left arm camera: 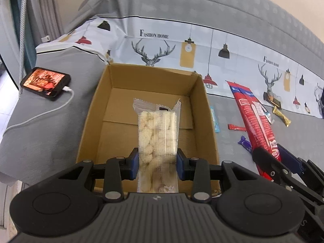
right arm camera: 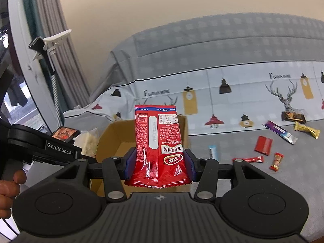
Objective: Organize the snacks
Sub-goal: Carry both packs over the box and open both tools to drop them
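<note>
Readable stuff is pretty thin here: "FASHION HOME" is printed on the patterned sheet (left arm camera: pixel 154 33) way out past the left gripper's fingers, and shows again further right on it. "GenRobot.AI" sits in white on the side of the left gripper (right arm camera: pixel 60 151), seen off to the right gripper's left. The red snack packet (right arm camera: pixel 160 147) between the right gripper's fingers has a logo and fine print, too small to read.
</note>
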Demonstrator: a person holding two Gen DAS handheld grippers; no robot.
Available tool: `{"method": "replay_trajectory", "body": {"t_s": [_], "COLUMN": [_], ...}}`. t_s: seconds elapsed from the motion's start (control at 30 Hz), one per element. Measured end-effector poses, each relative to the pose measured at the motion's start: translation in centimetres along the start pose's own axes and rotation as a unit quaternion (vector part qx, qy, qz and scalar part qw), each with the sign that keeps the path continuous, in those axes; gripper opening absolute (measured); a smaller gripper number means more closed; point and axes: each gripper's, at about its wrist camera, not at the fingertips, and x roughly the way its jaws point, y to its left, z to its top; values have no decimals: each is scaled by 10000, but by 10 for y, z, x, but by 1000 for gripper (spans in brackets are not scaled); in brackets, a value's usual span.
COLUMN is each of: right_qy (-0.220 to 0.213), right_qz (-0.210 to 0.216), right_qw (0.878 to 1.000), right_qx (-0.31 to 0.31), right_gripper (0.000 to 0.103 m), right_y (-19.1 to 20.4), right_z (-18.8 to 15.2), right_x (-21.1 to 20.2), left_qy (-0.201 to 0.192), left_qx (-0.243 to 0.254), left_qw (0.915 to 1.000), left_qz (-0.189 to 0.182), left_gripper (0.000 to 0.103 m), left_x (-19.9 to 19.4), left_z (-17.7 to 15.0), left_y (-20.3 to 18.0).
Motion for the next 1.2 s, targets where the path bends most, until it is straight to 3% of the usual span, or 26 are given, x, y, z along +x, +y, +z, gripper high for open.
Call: {"method": "replay_trajectory", "body": {"t_s": [1.2], "right_qy": [556], "right_qz": [-21], "right_qw": [9980], "right_qx": [-285], "right_gripper": [52], "right_y": [24], "right_z": [0], "right_x": [60], "left_qy": [125], "left_qx": [-370], "left_qw": [9992], "left_qz": [131], "left_gripper": [41], "left_x": [48], "left_z": [24], "left_y": [48]}}
